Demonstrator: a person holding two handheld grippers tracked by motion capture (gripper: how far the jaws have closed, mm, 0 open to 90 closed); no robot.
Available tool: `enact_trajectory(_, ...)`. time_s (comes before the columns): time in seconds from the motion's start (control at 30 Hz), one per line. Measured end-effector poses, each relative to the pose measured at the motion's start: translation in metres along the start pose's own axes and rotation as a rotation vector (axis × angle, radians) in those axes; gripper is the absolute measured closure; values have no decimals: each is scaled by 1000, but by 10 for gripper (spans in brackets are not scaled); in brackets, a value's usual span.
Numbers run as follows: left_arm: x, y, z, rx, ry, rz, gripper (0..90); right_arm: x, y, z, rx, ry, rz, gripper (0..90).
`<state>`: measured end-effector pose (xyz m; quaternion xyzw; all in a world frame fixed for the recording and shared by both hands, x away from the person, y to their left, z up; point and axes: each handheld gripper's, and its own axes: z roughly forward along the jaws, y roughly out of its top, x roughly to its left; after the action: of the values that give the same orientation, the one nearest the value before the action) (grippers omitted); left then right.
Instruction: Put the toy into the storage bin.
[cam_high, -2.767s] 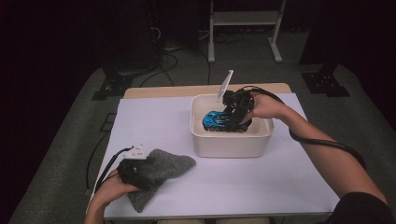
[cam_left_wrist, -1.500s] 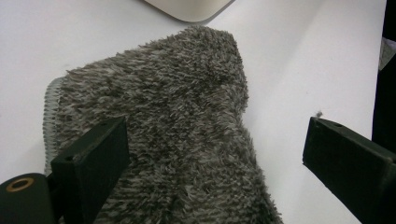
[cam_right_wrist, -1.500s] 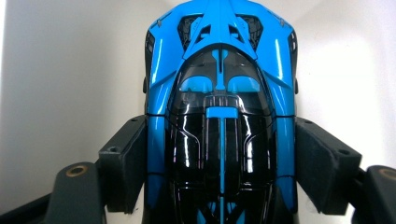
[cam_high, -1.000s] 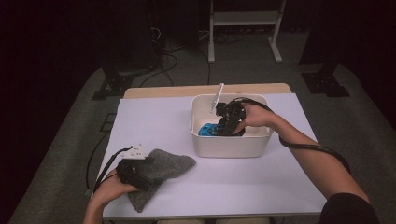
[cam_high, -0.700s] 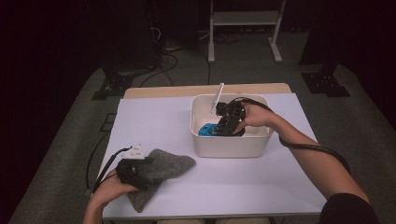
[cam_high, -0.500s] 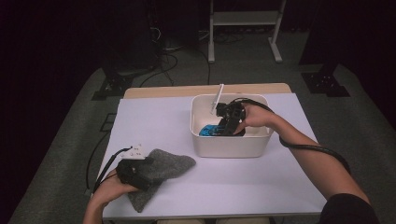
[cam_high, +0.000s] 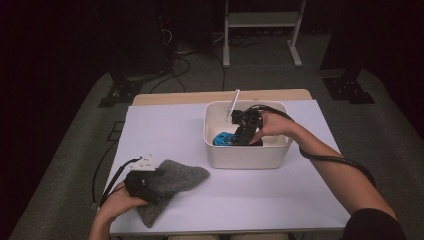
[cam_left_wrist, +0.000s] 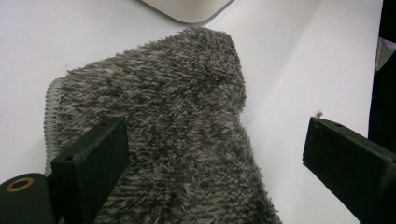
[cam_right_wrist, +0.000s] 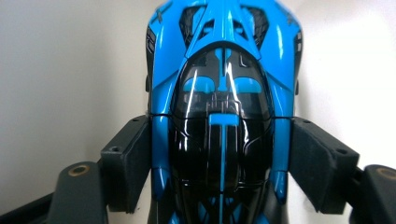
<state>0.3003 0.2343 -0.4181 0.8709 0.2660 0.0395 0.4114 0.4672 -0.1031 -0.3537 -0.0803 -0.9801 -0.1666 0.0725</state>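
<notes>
While my right hand is reaching down into the white bin (cam_high: 247, 157) at the far right of the table (cam_high: 165, 130), my right gripper (cam_high: 245, 134) is pinching the blue toy car (cam_right_wrist: 223, 107), both jaws pressed flat against its glossy sides, and the car is sitting low inside the bin near its left wall. Over at the near left corner, I'm resting my left gripper (cam_high: 145, 184) on the grey fuzzy cloth (cam_left_wrist: 159, 140), jaws spread wide, one on the pile and the other out past its edge, clamping nothing. A white stick (cam_high: 233, 105) is leaning on the bin's far rim.
</notes>
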Motion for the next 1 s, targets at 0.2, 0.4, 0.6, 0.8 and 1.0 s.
enact_trajectory(0.2,0,0,0,4,1,1,66,-1,2,-10,-40,-4,16,267)
enact_trajectory(0.4,-1,0,0,-1,3,0,66,-2,-1,-8,-38,-1,18,266)
enact_trajectory(0.6,-1,0,0,-1,-1,6,66,1,-2,-14,-58,-10,22,266)
enact_trajectory(0.8,-3,0,0,-5,2,3,66,7,-2,-26,-84,-24,22,266)
enact_trajectory(1.0,-5,1,-1,-8,0,12,66,13,-4,-38,-113,-36,21,264)
